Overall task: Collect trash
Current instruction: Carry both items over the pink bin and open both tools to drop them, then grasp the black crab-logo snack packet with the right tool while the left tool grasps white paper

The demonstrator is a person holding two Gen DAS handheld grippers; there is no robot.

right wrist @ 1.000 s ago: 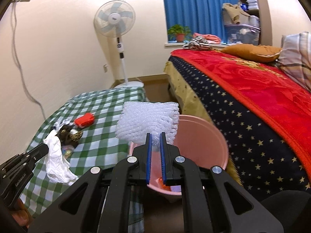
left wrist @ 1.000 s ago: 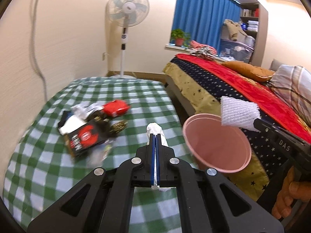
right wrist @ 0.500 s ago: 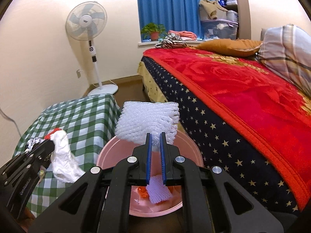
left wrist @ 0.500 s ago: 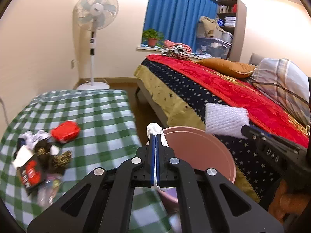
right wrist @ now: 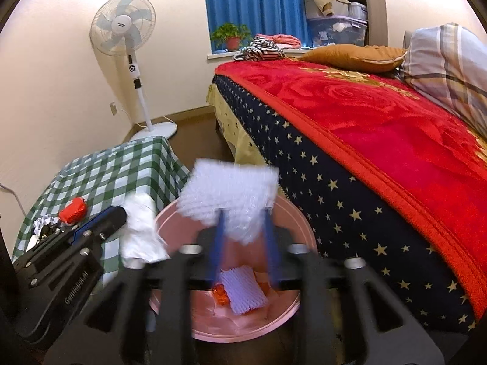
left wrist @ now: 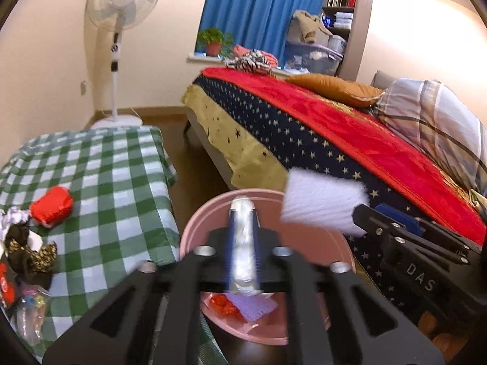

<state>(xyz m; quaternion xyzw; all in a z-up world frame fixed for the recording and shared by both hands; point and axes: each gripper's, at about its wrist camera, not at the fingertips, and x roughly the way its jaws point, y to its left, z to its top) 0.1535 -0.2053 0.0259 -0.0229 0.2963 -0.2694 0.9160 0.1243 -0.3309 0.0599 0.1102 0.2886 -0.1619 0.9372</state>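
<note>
Beside the bed (right wrist: 380, 127) and the green-checked table (left wrist: 100, 176), the pink bin (right wrist: 292, 222) now sits right under both tools, where half a second ago they were only arriving over its rim. Over it, the right gripper (right wrist: 243, 243) has spread its jaws wide, and the white foam netting (right wrist: 228, 194) hangs blurred between the blue pads, apparently just let go and dropping. The left gripper (left wrist: 243, 243) has begun parting too, with the crumpled white tissue (left wrist: 242, 243) loosely between its pads, above the bin's mouth. Down inside, a lilac foam piece (right wrist: 243, 292) and orange scraps (right wrist: 220, 296) already lie on the bottom. That's two more pieces about to be binned, by my reading! On the table, though, the red wrapper (left wrist: 51, 208) and the dark wrapper pile (left wrist: 30, 255) wait, so more trips are needed.
</note>
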